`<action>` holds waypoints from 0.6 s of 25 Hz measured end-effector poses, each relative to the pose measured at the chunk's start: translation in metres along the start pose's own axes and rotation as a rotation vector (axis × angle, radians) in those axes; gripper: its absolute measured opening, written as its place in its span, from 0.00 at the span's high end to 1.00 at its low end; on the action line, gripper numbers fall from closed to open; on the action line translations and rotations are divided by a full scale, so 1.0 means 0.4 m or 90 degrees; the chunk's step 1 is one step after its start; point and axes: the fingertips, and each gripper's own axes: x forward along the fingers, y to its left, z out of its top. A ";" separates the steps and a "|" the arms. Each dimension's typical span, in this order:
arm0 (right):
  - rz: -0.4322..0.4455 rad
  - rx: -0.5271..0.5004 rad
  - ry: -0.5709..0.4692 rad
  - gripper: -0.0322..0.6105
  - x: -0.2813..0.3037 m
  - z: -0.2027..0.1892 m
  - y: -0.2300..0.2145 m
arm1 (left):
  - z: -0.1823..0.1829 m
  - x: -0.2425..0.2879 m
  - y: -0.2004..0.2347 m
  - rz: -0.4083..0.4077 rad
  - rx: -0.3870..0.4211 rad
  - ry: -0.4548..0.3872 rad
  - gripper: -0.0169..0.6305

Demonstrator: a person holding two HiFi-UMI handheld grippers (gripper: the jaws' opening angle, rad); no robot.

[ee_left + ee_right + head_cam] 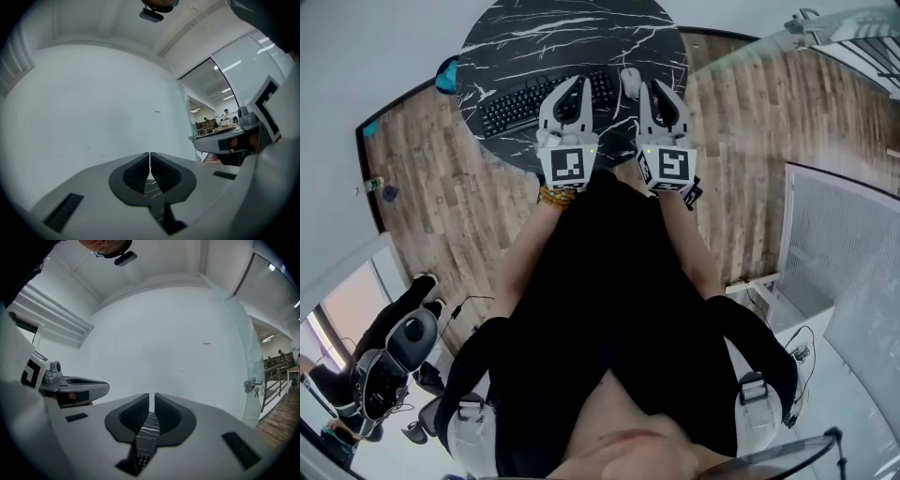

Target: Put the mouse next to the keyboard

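A black keyboard (525,103) lies on the round black marble table (572,28). The white mouse (630,81) rests just off the keyboard's right end. My left gripper (577,84) hovers over the keyboard's right part, and in the left gripper view (150,155) its jaws are shut and empty. Just right of the mouse is my right gripper (660,87). Seen in the right gripper view (151,395), its jaws are shut with only a hairline slit and nothing between them. Below those jaws I see marble (149,425) and some keys (140,460). Both grippers point level at a white wall.
A teal object (447,75) sits at the table's left edge. Wood floor (450,187) surrounds the table. A glass partition (844,244) stands at the right. An office chair (394,356) is at the lower left, behind me.
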 end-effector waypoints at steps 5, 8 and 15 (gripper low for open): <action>0.001 -0.001 -0.002 0.87 -0.004 -0.004 0.024 | -0.008 -0.005 0.000 0.008 -0.005 0.004 0.94; 0.002 -0.002 -0.010 0.87 -0.001 0.000 0.038 | -0.010 -0.006 0.001 0.010 -0.007 0.002 0.94; 0.022 -0.038 -0.026 0.88 -0.005 0.016 0.078 | -0.014 -0.014 0.008 0.014 -0.006 0.006 0.94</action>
